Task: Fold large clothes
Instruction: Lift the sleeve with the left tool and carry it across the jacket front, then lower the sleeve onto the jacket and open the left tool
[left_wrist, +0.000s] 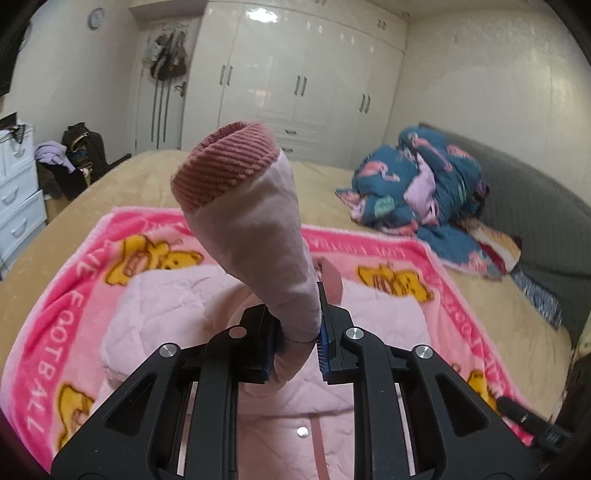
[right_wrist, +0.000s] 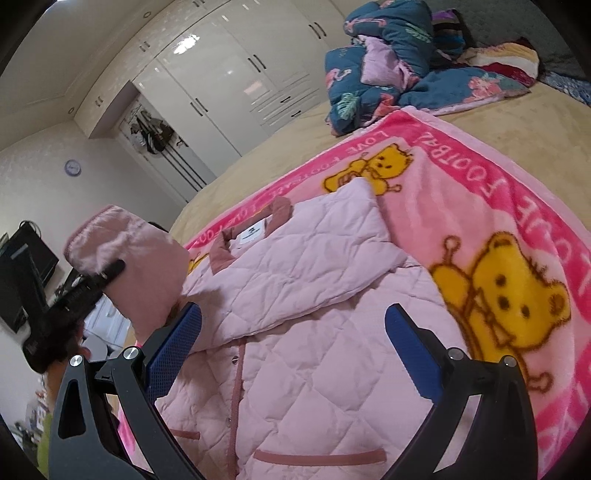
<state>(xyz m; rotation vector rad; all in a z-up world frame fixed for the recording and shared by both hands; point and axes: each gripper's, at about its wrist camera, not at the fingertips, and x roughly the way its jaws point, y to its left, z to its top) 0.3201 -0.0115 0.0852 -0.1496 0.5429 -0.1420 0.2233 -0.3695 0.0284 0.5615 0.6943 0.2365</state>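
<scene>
One sleeve (left_wrist: 258, 236) of the pale pink quilted jacket (right_wrist: 295, 332), spread on the pink bear-print blanket (right_wrist: 498, 206), was pinched in my left gripper (left_wrist: 297, 332), raised above the jacket. My right gripper (right_wrist: 291, 343) hovered wide over its front. I judged the thin pinch could slip, dropping the sleeve crooked.

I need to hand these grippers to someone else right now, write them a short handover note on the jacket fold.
Left gripper: shut on the sleeve, lifted above the jacket, cuff up.
Right gripper: open, empty, over the jacket front.
The jacket lies front up, snapped shut, on the pink blanket on the bed.
Done: the other sleeve looks folded across the chest.
Left: lay the held sleeve across, then probably fold the body.
</scene>
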